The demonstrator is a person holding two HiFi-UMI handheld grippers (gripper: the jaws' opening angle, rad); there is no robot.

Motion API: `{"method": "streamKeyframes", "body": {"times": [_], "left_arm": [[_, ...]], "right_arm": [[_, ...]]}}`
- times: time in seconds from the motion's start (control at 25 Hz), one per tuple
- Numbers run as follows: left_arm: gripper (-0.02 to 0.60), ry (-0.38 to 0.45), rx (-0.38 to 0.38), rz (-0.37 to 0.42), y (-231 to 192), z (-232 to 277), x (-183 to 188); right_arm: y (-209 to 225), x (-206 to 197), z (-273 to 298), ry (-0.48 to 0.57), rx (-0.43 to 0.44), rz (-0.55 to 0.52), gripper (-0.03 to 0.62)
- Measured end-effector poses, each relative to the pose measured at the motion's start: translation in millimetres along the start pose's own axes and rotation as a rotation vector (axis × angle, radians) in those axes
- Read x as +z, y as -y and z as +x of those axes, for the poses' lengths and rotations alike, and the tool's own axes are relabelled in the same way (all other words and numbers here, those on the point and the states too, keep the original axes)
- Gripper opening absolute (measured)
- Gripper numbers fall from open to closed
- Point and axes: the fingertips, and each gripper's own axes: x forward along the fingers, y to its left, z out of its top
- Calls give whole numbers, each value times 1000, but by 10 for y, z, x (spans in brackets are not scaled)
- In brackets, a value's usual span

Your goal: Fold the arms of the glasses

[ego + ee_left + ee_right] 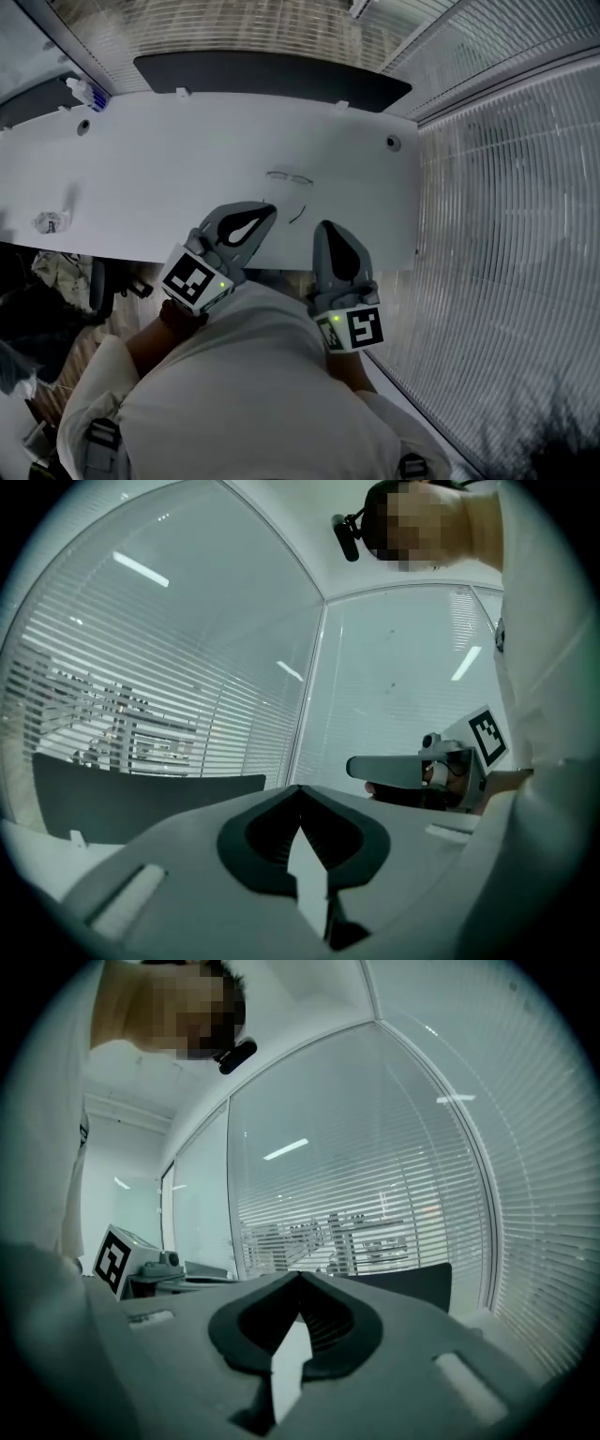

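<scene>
Thin wire-framed glasses [289,177] lie on the white table [169,178], their arms spread open towards me; one arm [300,214] shows as a dark curved line. My left gripper [270,212] is shut and empty, its tip just short of the glasses' near-left side. My right gripper [325,228] hovers at the table's near edge, also shut and empty, a little right of the glasses. In the left gripper view the left gripper [300,789] has its jaws together, with the right gripper [412,769] beside it. In the right gripper view the right gripper [300,1277] shows closed jaws. Neither gripper view shows the glasses.
A dark panel [272,77] runs along the table's far edge. A small bottle [86,94] stands at the far left corner and a small clear object [49,222] sits near the left front edge. Glass walls with blinds [506,216] close in on the right.
</scene>
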Motion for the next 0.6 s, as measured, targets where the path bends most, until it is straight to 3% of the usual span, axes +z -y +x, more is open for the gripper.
{"method": "streamKeyframes", "body": {"times": [0.12,0.36,0.6], "left_arm": [[2,-60,15,-45,-5,-15,-238],[2,-98,23,-78,37,-29,-588],[2,-145,31,-20,-93,25,-815]], "right_arm": [[19,-187,-21,-47,0,26,0],[35,-546,-83,-127,14,67,0],[138,-646,-47,-135,-2,55,2]]}}
